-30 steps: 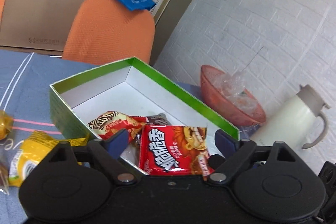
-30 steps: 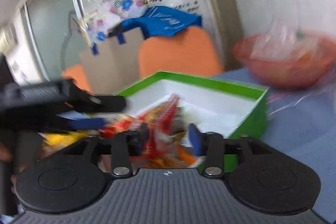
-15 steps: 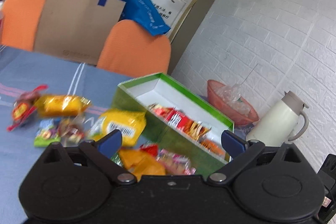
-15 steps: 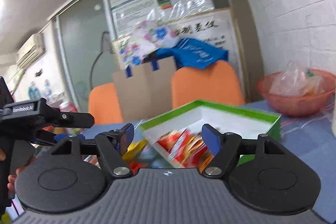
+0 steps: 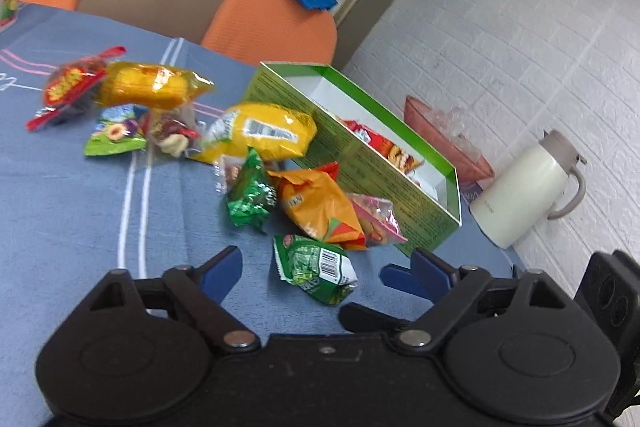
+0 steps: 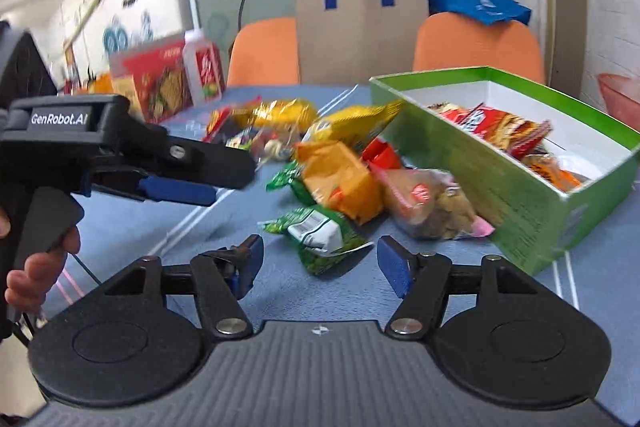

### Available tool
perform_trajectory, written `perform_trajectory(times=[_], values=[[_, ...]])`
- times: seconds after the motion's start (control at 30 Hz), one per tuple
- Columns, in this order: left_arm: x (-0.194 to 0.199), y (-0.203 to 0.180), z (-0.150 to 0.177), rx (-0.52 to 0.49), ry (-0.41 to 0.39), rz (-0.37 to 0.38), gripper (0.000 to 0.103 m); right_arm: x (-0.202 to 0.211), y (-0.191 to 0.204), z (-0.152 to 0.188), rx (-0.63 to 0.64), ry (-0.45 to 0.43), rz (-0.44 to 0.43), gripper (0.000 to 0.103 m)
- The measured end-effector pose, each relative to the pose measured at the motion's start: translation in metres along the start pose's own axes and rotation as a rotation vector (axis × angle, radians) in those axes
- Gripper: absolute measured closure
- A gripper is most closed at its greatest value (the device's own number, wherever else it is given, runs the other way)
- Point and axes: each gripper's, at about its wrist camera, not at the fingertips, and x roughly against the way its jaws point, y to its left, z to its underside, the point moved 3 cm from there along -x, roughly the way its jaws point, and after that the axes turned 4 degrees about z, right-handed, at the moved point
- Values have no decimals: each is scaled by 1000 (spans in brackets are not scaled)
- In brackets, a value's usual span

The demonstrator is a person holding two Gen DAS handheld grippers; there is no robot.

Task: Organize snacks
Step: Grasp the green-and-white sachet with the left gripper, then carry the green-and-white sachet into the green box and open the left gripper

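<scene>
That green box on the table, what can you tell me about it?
The green box is a shallow, lidless cardboard tray: green printed outer walls, bright green rim, plain white inside. It sits flat on the blue tablecloth, one corner toward the cameras. Red and orange snack packets lie inside along one long wall; the rest of the floor is bare. Outside, a yellow packet and a pink-edged clear bag lie against its long wall.

hand-held gripper (image 6: 320, 259): black body | blue pads | silver screws | "GenRobot.AI" marking
</scene>
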Motion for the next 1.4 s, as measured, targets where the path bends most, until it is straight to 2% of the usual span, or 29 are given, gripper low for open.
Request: perform_trajectory(times=[0.07, 0.23, 0.27, 0.3, 0.33, 0.37, 0.4, 0.43, 0.57, 0.63, 0.83, 1.1, 1.4], values=[[-13, 1, 0, 2, 28, 18, 0, -4, 1, 2, 4, 15, 16, 7], [-32, 4, -1, 3, 63, 20, 0, -15, 1, 3, 9, 37, 29, 9], [-35, 5, 0, 5, 72, 18, 6, -18, 2, 3, 20, 40, 32, 11], [-38, 6, 1, 3, 84, 17, 30, -21, 3, 4, 31, 43, 35, 15], [-41, 6, 4, -4, 104, 13, 46, -24, 3, 5, 38, 46, 40, 34], [-42, 7, 7, -9, 110, 13, 49, -24, 4, 6, 48, 37, 41, 39], [-40, 7, 9, -2, 107, 16, 48, -22, 4, 7, 54, 38, 47, 41], [-36, 7, 11, 16, 110, 24, 48, -19, 6, 8, 61, 36, 45, 47], [-21, -5, 17, 25, 101, 59, 49, 3, 5, 14, 41, 13, 22, 50], [-16, -19, 14, -4, 84, 74, 50, 17, 3, 12, 26, -10, 20, 50], [-15, -64, -11, -113, 29, 138, 50, 54, -11, -8, 17, -139, 92, 50], [-58, -103, -36, -205, 32, 203, 50, 65, -54, -26, -37, -223, 198, 50], [-123, -121, -58, -182, 64, 283, 50, 59, -108, -26, -94, -254, 309, 50]])
